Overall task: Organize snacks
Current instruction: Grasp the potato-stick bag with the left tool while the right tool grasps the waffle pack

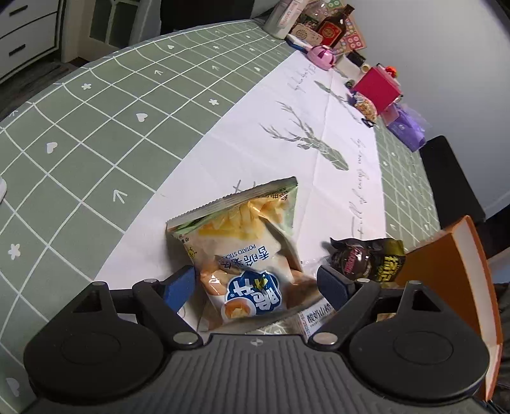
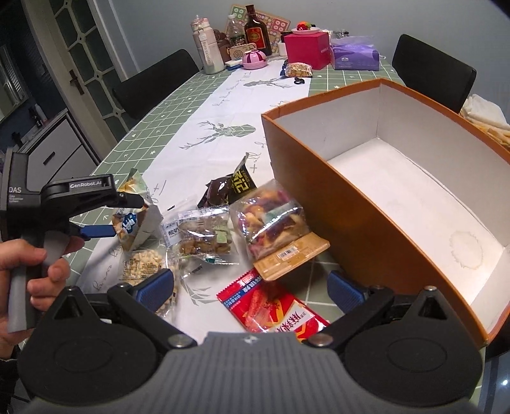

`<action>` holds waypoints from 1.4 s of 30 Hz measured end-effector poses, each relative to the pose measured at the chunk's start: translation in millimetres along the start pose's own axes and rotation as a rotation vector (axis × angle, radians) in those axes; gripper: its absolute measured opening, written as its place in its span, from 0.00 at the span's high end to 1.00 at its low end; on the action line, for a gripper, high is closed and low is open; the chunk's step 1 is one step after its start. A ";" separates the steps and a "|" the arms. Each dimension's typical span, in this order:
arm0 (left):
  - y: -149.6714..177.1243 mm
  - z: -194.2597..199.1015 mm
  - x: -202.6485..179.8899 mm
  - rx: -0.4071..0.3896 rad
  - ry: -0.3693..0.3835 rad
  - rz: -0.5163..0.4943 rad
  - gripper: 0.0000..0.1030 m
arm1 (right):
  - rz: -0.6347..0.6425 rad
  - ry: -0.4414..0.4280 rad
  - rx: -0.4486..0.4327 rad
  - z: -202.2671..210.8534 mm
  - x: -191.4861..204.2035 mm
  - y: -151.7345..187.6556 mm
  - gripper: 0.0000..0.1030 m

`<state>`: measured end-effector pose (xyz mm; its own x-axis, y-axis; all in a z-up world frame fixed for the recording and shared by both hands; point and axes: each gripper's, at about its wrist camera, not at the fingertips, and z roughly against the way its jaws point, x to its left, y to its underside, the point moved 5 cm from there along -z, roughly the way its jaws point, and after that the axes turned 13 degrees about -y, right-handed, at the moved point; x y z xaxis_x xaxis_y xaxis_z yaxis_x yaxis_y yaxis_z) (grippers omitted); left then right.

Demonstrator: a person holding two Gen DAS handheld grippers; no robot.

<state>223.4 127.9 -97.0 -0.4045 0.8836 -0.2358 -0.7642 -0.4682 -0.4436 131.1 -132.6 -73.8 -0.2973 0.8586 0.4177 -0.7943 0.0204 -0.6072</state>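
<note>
My left gripper [image 1: 256, 285] is open, its blue fingers on either side of a potato-stick bag [image 1: 245, 245] that lies on the white runner; the bag also shows in the right wrist view [image 2: 134, 219]. A dark snack packet [image 1: 366, 259] lies to its right. My right gripper [image 2: 251, 286] is open and empty above a red snack packet [image 2: 274, 310]. Ahead of it lie a clear bag of mixed crackers [image 2: 274, 223], a clear nut bag [image 2: 204, 235], a puffed-snack bag [image 2: 143, 262] and the dark packet [image 2: 231, 188]. The open orange box [image 2: 334, 203] stands at the right, with nothing inside.
At the table's far end stand a brown bottle [image 2: 256, 30], a white flask [image 2: 208, 47], a pink box [image 2: 306, 47], a purple tissue pack [image 2: 355, 54] and a pink round case [image 2: 253, 59]. Black chairs [image 2: 156, 82] flank the table. A folded cloth [image 2: 487, 114] lies behind the box.
</note>
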 end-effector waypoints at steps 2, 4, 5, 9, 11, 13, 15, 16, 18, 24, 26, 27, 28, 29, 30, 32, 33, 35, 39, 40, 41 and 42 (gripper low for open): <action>-0.4 -6.4 -2.3 0.002 -0.011 0.007 0.03 | -0.002 -0.001 0.004 -1.0 -0.8 0.5 0.03; -1.1 -11.7 -5.4 -0.004 -0.022 0.004 0.03 | 0.006 0.001 0.008 -2.5 0.0 1.5 0.03; -1.0 -14.2 -6.9 -0.005 -0.029 -0.006 0.08 | 0.012 0.003 0.011 -3.2 0.3 1.9 0.03; 2.0 -18.5 -12.1 -0.019 -0.050 -0.064 0.19 | 0.017 0.016 0.028 -8.1 -3.8 3.8 0.03; 2.3 -18.0 -13.9 -0.023 -0.050 -0.083 0.21 | 0.010 0.024 0.035 -9.9 -7.9 4.4 0.03; 2.4 -17.8 -14.2 -0.025 -0.046 -0.098 0.21 | -0.004 0.031 0.043 -11.3 -12.9 4.1 0.03; 3.5 -17.5 -14.9 -0.026 -0.032 -0.128 0.23 | -0.016 0.037 0.044 -11.0 -18.1 2.8 0.03; 4.3 -16.8 -14.3 -0.028 -0.027 -0.138 0.24 | -0.021 0.041 0.045 -9.9 -20.2 2.1 0.03; 5.6 -15.6 -12.1 -0.027 -0.011 -0.145 0.27 | -0.011 0.024 0.085 -9.3 -21.3 1.9 0.03; 10.5 -12.0 -7.6 -0.030 0.014 -0.197 0.30 | 0.324 -0.014 0.251 -6.8 5.2 27.6 0.08; 12.0 -11.0 -6.5 -0.027 0.017 -0.210 0.30 | 0.367 -0.051 0.319 -8.4 10.3 42.3 0.10; 12.9 -10.4 -6.2 -0.026 0.018 -0.214 0.30 | 0.384 -0.070 0.349 -9.7 12.6 49.2 0.11; 13.6 -10.0 -6.1 -0.025 0.018 -0.217 0.30 | 0.406 -0.083 0.377 -11.6 14.9 56.2 0.11; 14.2 -9.6 -6.1 -0.025 0.019 -0.219 0.30 | 0.432 -0.088 0.403 -14.5 17.5 63.5 0.11; 14.4 -9.4 -6.1 -0.024 0.018 -0.223 0.30 | 0.455 -0.087 0.424 -16.9 19.6 69.2 0.12; 14.6 -9.2 -6.4 -0.023 0.019 -0.228 0.30 | 0.502 -0.067 0.457 -21.6 22.8 78.2 0.12; 14.6 -9.2 -6.2 -0.022 0.019 -0.229 0.30 | 0.524 -0.054 0.468 -24.2 23.8 81.9 0.12; 14.6 -9.3 -5.7 -0.021 0.020 -0.230 0.30 | 0.557 -0.029 0.480 -27.6 24.7 85.6 0.11; 14.3 -9.2 -5.7 -0.019 0.020 -0.230 0.30 | 0.626 0.029 0.501 -32.8 25.1 92.4 0.20; 14.6 -9.3 -5.8 -0.019 0.019 -0.230 0.30 | 0.634 0.034 0.500 -32.5 24.7 92.2 0.22; 14.5 -9.3 -5.8 -0.019 0.020 -0.228 0.30 | 0.624 0.030 0.495 -31.0 23.9 90.9 0.23; 14.5 -9.2 -5.8 -0.018 0.020 -0.227 0.30 | 0.608 0.026 0.490 -29.6 22.7 88.1 0.25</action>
<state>219.3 115.9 -110.0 -0.2127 0.9662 -0.1455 -0.8255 -0.2574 -0.5024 70.1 -96.1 -137.8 -0.7474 0.6585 0.0875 -0.6412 -0.6807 -0.3543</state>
